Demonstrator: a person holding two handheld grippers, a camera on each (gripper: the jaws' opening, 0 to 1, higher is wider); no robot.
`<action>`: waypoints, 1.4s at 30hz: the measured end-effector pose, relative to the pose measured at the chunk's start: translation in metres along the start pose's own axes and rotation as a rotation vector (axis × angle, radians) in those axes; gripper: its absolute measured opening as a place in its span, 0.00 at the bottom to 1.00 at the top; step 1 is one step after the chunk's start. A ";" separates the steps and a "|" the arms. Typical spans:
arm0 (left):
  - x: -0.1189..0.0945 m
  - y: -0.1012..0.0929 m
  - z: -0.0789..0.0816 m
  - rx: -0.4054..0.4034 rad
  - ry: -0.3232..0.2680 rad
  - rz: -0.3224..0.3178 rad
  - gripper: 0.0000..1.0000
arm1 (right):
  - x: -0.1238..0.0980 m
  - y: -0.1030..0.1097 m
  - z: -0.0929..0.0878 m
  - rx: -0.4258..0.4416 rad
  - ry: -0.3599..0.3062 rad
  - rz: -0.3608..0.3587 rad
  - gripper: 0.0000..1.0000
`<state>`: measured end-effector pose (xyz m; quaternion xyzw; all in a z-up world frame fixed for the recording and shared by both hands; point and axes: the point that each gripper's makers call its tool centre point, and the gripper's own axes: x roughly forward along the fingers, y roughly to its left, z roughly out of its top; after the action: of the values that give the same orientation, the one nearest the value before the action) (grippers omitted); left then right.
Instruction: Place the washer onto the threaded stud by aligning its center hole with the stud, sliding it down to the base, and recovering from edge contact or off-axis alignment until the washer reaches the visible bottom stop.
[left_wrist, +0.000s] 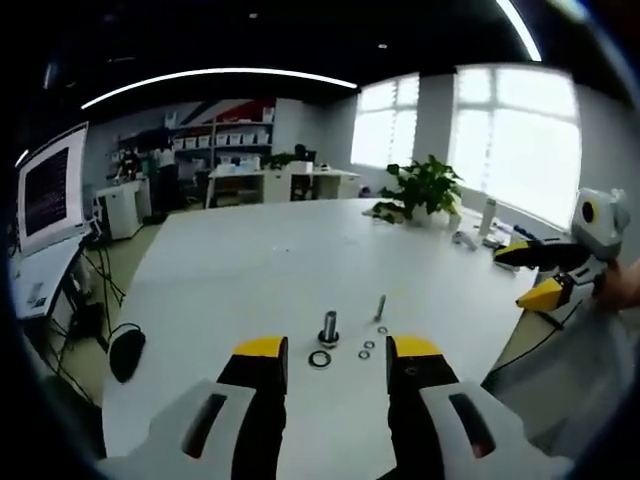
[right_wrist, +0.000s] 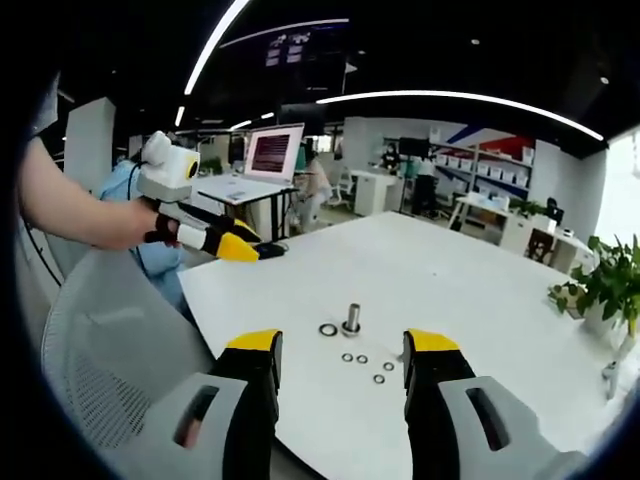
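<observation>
A short threaded stud (left_wrist: 329, 325) stands upright on the white table (left_wrist: 250, 270), with a large dark washer (left_wrist: 320, 359) lying flat beside it. Small washers (left_wrist: 366, 350) and a loose bolt (left_wrist: 380, 305) lie just to one side. My left gripper (left_wrist: 338, 350) is open and empty, hovering short of the stud. In the right gripper view the stud (right_wrist: 352, 318) and large washer (right_wrist: 328, 329) sit ahead of my right gripper (right_wrist: 343, 345), also open and empty. The left gripper (right_wrist: 225, 240) is held by a hand over the table's edge. The right gripper (left_wrist: 545, 275) hangs at the table's far side.
A potted plant (left_wrist: 425, 185) and small bottles (left_wrist: 487, 215) stand near the windows. A mesh chair back (right_wrist: 100, 350) is close below the table edge. A laptop (right_wrist: 272, 152) sits on a desk behind, and a monitor (left_wrist: 50, 190) stands off to the side.
</observation>
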<state>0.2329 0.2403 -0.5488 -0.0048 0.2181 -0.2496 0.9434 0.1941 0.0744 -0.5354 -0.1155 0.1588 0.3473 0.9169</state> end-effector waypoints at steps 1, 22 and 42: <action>0.005 0.002 -0.001 0.001 0.006 -0.008 0.37 | 0.000 0.000 0.000 0.002 0.000 -0.001 0.51; 0.096 0.010 -0.054 0.164 0.366 -0.130 0.37 | -0.003 -0.012 0.001 0.032 -0.012 -0.046 0.51; 0.122 0.047 -0.109 0.221 0.685 -0.144 0.37 | -0.005 -0.020 -0.003 0.047 0.006 -0.086 0.51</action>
<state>0.3048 0.2346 -0.7024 0.1656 0.4923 -0.3246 0.7905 0.2037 0.0559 -0.5347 -0.1016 0.1644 0.3035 0.9330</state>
